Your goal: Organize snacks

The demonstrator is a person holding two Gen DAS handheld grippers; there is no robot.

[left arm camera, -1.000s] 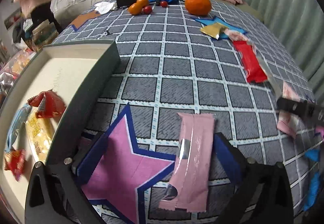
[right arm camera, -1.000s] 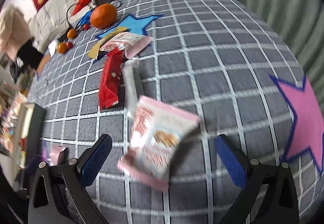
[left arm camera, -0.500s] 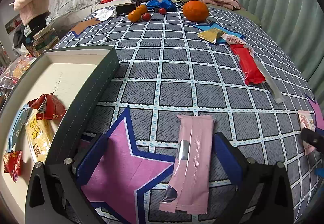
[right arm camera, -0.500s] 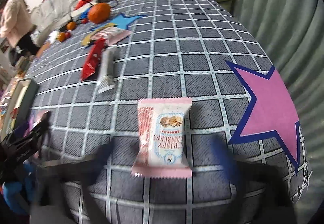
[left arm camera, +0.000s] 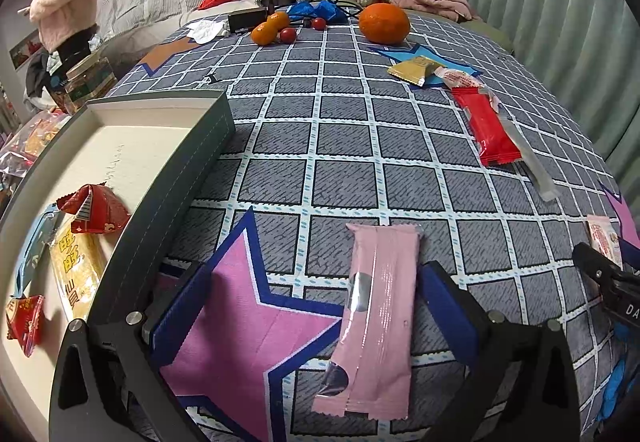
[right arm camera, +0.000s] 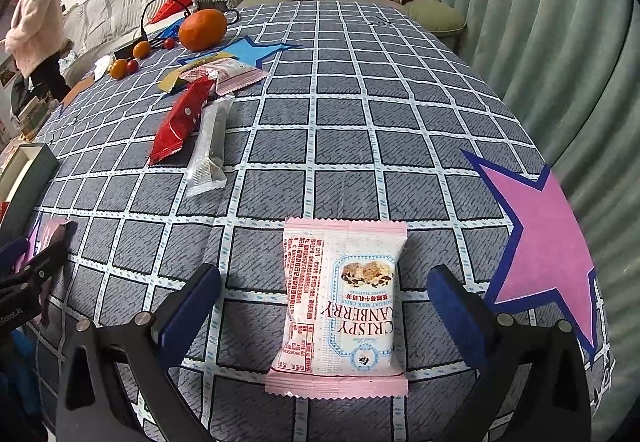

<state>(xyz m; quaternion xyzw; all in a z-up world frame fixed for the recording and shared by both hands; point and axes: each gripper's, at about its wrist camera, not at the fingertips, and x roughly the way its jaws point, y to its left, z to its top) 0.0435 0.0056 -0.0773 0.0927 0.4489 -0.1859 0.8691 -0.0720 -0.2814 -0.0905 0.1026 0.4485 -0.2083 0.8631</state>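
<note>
A long pink snack wrapper [left arm camera: 376, 318] lies on the checked cloth between the spread fingers of my left gripper [left arm camera: 316, 306], which is open and not touching it. To the left stands a dark green tray [left arm camera: 188, 178] holding several snack packets [left arm camera: 94, 210]. My right gripper [right arm camera: 324, 310] is open around a pink-and-white cranberry crisp packet [right arm camera: 340, 310] lying flat on the cloth. That same packet [left arm camera: 604, 242] shows at the right edge of the left wrist view, beside the right gripper's black body.
A red packet [left arm camera: 488, 130], a clear stick packet [left arm camera: 528, 158], a gold packet [left arm camera: 414, 70] and another pink packet [right arm camera: 228, 76] lie further back. An orange [left arm camera: 384, 22] and small fruits [left arm camera: 272, 32] sit at the far end. A person [left arm camera: 64, 14] stands by the sofa.
The cranberry packet has dropped from a tilted, blurred pose to lie flat between my right gripper's fingers, and the right view has steadied. The left gripper and its pink wrapper have hardly moved.
</note>
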